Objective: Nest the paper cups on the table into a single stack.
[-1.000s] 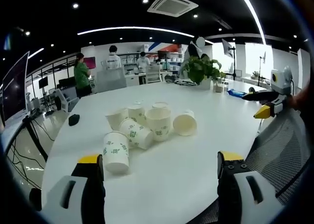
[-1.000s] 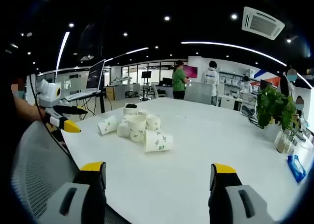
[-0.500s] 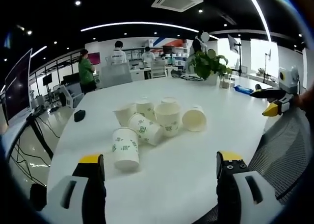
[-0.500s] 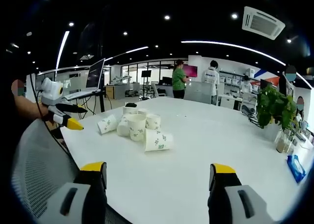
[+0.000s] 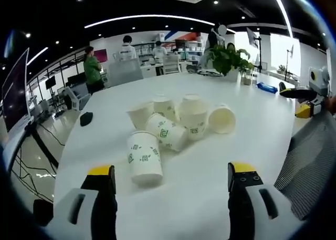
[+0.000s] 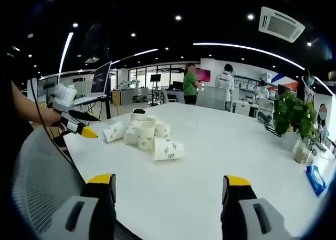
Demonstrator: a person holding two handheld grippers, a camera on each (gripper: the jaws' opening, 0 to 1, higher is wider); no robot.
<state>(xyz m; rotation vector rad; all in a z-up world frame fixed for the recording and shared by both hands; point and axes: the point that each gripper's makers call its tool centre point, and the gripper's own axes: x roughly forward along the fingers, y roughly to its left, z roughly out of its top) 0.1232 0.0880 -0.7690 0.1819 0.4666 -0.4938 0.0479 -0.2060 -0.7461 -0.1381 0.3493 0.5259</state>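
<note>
Left gripper view: a white table (image 5: 252, 145) is spread across the frame's centre, with a cluster of paper cups (image 5: 181, 122) at mid-frame, some upright, some tipped over, their insides seen as empty. One cup (image 5: 145, 157) is stood apart, inverted, just above the left gripper (image 5: 173, 198), whose jaws are spread wide around nothing. In the right gripper view, the right gripper (image 6: 164, 198) is likewise held wide at bottom centre.

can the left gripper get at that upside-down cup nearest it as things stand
Probably yes. The left gripper has its jaws wide apart and empty, and the upside-down cup stands just ahead of its left jaw, apart from the other cups, with only bare table between.
</note>
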